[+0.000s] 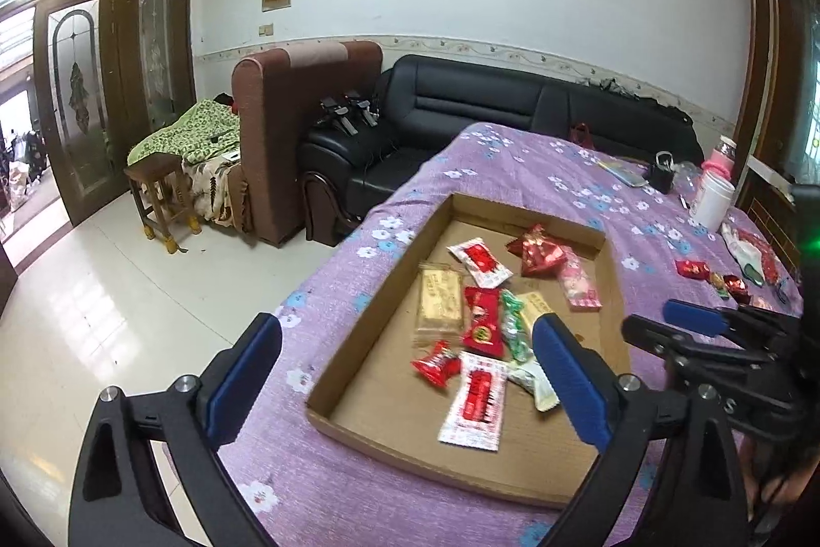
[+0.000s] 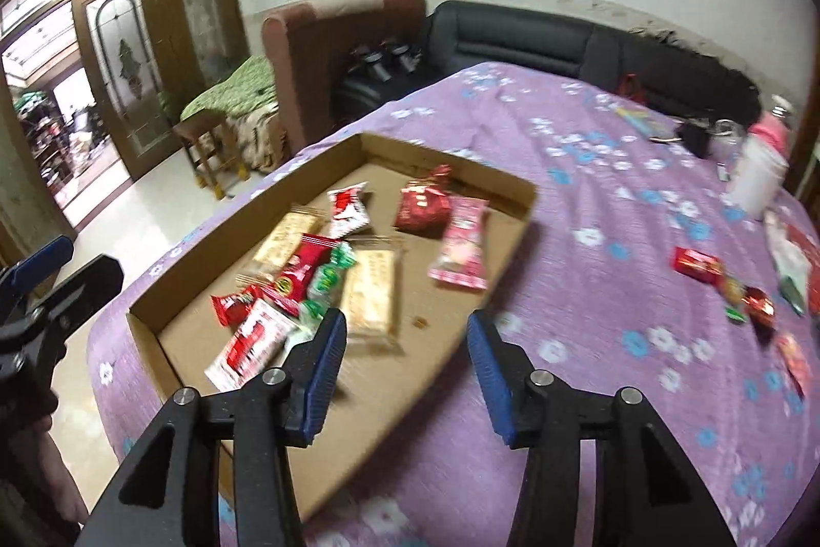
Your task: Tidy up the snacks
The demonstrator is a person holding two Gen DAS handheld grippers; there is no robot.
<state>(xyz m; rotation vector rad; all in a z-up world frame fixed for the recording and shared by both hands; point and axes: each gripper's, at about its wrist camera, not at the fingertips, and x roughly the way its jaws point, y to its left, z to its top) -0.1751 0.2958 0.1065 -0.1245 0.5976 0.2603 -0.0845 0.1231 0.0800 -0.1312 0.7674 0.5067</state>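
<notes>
A shallow cardboard tray (image 1: 376,285) (image 2: 512,183) lies on the purple flowered cloth and holds several snack packets: a tan biscuit bar (image 1: 438,303) (image 2: 371,290), red packets (image 1: 482,321) (image 2: 300,272), a pink packet (image 1: 579,285) (image 2: 461,244) and a white and red sachet (image 1: 474,401) (image 2: 251,342). Loose red sweets (image 1: 692,267) (image 2: 694,265) lie on the cloth right of the tray. My left gripper (image 1: 410,385) stands wide open above the tray's near end, nothing between its pads. My right gripper (image 2: 405,367) is open and empty over the tray's near right rim; in the left wrist view it enters at the right (image 1: 666,326).
A white cup (image 1: 712,201) (image 2: 758,178), a pink-topped bottle (image 1: 722,157) and a small dark object (image 1: 661,173) stand at the table's far right. A black sofa (image 1: 461,106), a brown armchair (image 1: 297,137) and a wooden stool (image 1: 159,198) stand beyond the table's left edge.
</notes>
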